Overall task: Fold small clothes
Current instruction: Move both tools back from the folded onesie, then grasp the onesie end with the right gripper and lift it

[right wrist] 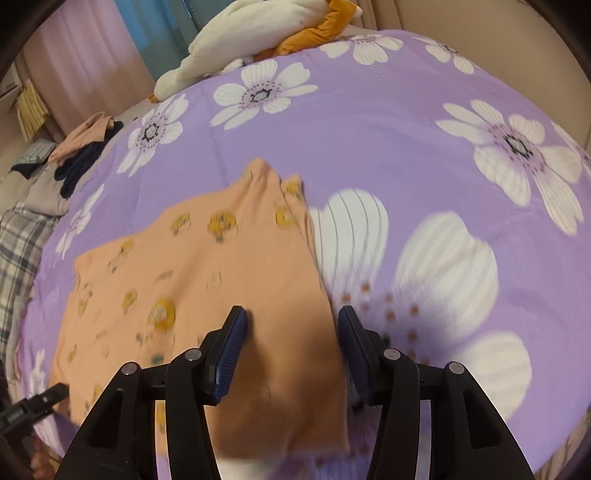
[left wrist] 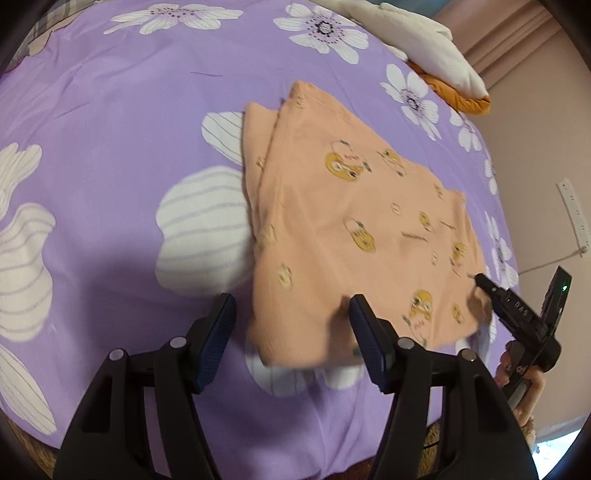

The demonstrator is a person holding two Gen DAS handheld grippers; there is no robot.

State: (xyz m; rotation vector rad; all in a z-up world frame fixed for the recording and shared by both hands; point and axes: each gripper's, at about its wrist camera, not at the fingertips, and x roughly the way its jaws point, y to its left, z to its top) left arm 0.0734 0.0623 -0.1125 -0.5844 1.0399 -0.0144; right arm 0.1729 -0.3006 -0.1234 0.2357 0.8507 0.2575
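Garment [left wrist: 343, 221] flat on bedspread [left wrist: 110, 147]; plush toy [left wrist: 413, 40] behind.

Your left gripper [left wrist: 291, 310] points steeply down with its jaws apart, gripping nothing. Your right gripper [right wrist: 291, 325] also angles down, jaws apart, pads pressing nothing.

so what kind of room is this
Most likely a bedroom. The work surface looks like a bed under a purple bedspread printed with white flowers, a white and orange plush toy lies at its far end, and curtains hang behind. A peach printed garment lies spread on the bedspread.
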